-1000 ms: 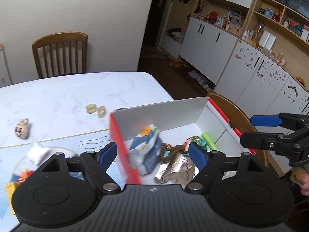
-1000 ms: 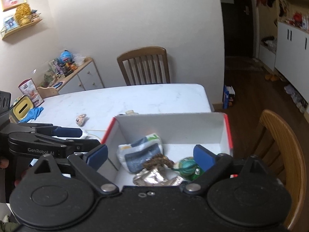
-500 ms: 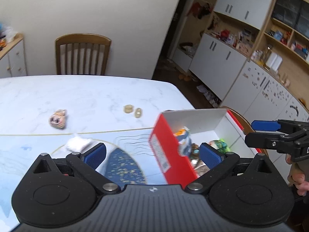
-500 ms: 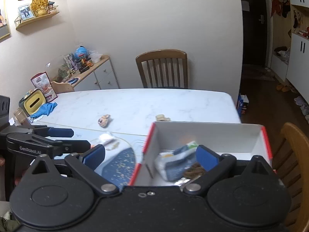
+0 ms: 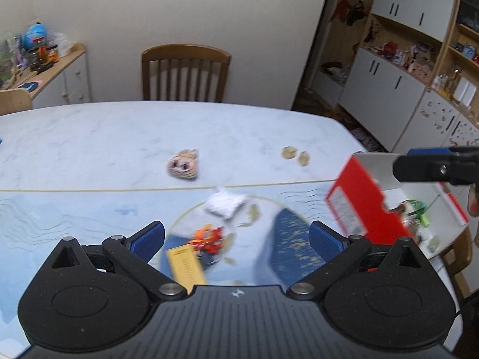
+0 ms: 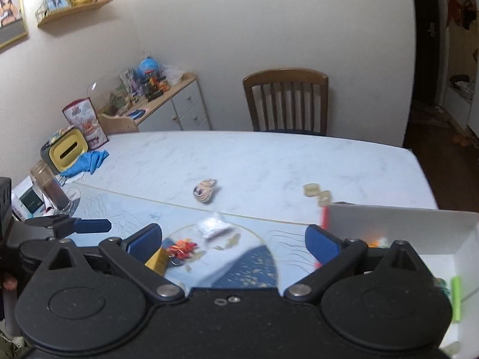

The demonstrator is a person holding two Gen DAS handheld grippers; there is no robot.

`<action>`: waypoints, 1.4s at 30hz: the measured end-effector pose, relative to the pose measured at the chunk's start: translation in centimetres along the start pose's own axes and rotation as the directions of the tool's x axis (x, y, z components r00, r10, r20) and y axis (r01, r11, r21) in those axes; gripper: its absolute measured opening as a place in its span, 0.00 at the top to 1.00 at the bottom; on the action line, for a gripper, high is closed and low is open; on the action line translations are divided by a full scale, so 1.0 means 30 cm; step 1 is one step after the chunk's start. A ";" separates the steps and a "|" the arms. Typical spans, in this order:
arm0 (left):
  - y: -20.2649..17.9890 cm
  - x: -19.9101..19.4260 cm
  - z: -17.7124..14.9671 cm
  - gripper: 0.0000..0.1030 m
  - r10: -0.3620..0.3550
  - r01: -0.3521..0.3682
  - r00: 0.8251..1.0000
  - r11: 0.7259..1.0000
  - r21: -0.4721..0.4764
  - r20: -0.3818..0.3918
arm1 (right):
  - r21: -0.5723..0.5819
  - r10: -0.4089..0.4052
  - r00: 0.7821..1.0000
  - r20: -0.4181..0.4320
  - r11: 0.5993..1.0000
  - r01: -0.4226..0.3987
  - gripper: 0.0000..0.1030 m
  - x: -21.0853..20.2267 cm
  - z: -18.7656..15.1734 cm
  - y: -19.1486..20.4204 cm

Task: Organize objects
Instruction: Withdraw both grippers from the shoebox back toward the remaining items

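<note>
My left gripper (image 5: 236,236) stands open and empty above a blue printed mat (image 5: 89,218). Between and just beyond its fingers lie an orange toy (image 5: 208,239), a yellow card (image 5: 185,264) and a white crumpled packet (image 5: 224,205). Farther off rest a small face-shaped toy (image 5: 182,167) and two beige rings (image 5: 295,155). A red box (image 5: 359,206) with white walls holds several items at the right. My right gripper (image 6: 233,239) is open and empty over the same orange toy (image 6: 181,246), packet (image 6: 214,226) and box (image 6: 398,224).
A wooden chair (image 5: 184,71) stands behind the white marble table (image 5: 119,137). At the table's left end are a yellow tissue box (image 6: 67,152), a blue cloth (image 6: 89,161) and a glass jar (image 6: 51,188). Cabinets (image 5: 389,98) line the right wall.
Both views have swung left, from above the box's inside to above the mat. The box now sits at the right edge. The left jaws have spread wider.
</note>
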State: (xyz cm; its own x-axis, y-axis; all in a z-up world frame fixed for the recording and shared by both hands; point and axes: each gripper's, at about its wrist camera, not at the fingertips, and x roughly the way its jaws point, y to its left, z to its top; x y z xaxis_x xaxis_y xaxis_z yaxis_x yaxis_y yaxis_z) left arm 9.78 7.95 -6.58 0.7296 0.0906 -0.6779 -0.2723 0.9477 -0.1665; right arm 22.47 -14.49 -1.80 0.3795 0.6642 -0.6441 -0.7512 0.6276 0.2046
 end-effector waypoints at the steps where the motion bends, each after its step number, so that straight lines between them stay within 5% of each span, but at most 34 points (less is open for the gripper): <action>1: 0.020 0.008 -0.007 0.00 0.006 -0.006 1.000 1.000 -0.004 -0.009 | -0.010 0.003 1.000 -0.008 1.000 -0.003 0.01 0.025 0.007 0.017; 13: 0.153 0.155 -0.099 0.00 0.056 -0.063 0.994 0.996 -0.067 -0.097 | -0.052 -0.044 0.984 -0.171 0.998 0.035 0.02 0.382 0.042 0.086; 21: 0.146 0.252 -0.144 0.00 0.072 -0.080 0.987 0.995 -0.052 -0.140 | -0.094 -0.078 0.965 -0.250 0.994 0.056 0.11 0.568 0.018 0.094; 42: 0.096 0.328 -0.179 0.07 0.124 -0.126 0.986 0.992 -0.012 -0.109 | -0.155 -0.051 0.942 -0.331 0.988 -0.001 0.41 0.785 0.000 0.120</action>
State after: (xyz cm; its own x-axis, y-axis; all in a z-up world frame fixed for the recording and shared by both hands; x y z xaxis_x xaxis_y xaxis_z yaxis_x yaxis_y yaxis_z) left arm 12.80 9.94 -17.57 0.6171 0.1736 -0.7675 -0.3697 0.9250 -0.0880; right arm 28.70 3.42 -16.23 0.2172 0.4592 -0.8614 -0.8259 0.5568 0.0886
